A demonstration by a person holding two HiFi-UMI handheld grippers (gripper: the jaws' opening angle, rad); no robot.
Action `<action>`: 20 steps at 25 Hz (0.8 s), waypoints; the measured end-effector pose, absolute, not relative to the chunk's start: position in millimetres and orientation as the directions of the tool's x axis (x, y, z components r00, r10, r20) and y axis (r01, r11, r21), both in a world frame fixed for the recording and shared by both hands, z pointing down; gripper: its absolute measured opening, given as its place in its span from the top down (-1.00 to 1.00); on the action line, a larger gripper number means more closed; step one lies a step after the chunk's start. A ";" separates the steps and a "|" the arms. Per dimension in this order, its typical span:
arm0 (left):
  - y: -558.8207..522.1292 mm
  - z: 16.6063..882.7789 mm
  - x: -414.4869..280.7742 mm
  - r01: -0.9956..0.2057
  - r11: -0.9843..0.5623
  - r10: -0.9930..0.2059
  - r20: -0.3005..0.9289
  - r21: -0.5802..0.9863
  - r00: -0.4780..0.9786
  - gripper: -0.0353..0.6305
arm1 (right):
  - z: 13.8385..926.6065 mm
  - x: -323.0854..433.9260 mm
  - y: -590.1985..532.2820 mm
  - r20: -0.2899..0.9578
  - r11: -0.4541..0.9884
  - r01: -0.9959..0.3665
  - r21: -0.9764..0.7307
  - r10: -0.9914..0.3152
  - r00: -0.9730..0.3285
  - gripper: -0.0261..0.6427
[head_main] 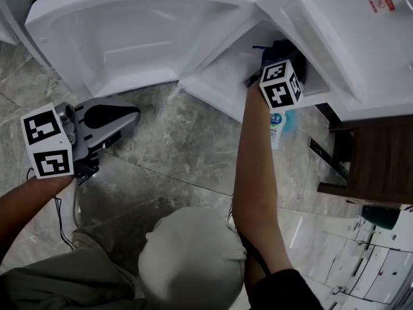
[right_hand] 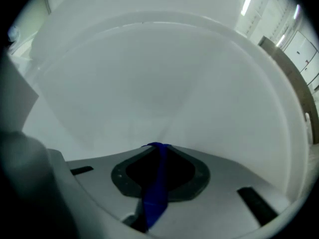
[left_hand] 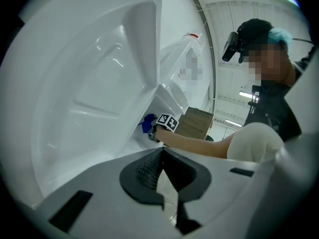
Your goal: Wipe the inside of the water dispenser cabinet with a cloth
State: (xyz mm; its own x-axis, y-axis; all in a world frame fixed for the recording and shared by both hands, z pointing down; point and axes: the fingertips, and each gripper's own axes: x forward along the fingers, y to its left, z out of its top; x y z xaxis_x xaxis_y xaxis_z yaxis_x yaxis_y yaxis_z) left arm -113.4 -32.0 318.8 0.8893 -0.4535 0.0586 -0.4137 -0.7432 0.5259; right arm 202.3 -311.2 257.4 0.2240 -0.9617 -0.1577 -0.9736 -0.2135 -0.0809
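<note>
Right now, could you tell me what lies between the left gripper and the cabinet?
Only bare floor, as the head view shows; the left gripper, shut and empty, sits apart from the cabinet.

Cloth (right_hand: pixel 155 193) blue; cabinet (right_hand: pixel 159 73) white; floor (head_main: pixel 181 154) grey, veined; right gripper (right_hand: pixel 157 148) grey, cube (head_main: pixel 281 86) black-and-white squares.

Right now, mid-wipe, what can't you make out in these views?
Head view: the right gripper's tips, hidden behind its marker cube inside the cabinet.
Right gripper view: whether the cloth touches the cabinet wall; only a pinched strip shows.
Head view: the bottle label, too small, partly behind the forearm.
</note>
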 end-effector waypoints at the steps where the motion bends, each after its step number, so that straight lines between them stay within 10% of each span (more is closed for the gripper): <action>1: -33.1 318.7 -110.1 -0.408 -0.746 -0.450 0.054 0.527 0.892 0.87 | 274.0 200.6 -307.5 -0.119 -0.212 -0.974 -0.078 -0.968 0.221 0.80; 9: -30.5 326.2 -103.4 -0.394 -0.730 -0.444 0.051 0.558 0.895 0.87 | 400.7 195.8 -271.1 0.366 -0.207 -0.965 0.160 -0.896 0.252 0.80; 20: -41.9 322.1 -101.9 -0.394 -0.704 -0.476 0.020 0.591 0.879 0.87 | 420.2 195.2 -298.8 0.534 -0.160 -0.969 0.191 -0.811 0.239 0.80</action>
State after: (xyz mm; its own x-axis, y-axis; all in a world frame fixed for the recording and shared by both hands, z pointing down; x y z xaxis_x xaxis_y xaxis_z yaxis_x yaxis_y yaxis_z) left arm -101.9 -41.9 322.1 0.8795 -0.4755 0.0199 -0.3938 -0.7036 0.5915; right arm 195.2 -298.8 420.2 0.2390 -0.8111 0.5338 -0.9685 -0.1598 0.1907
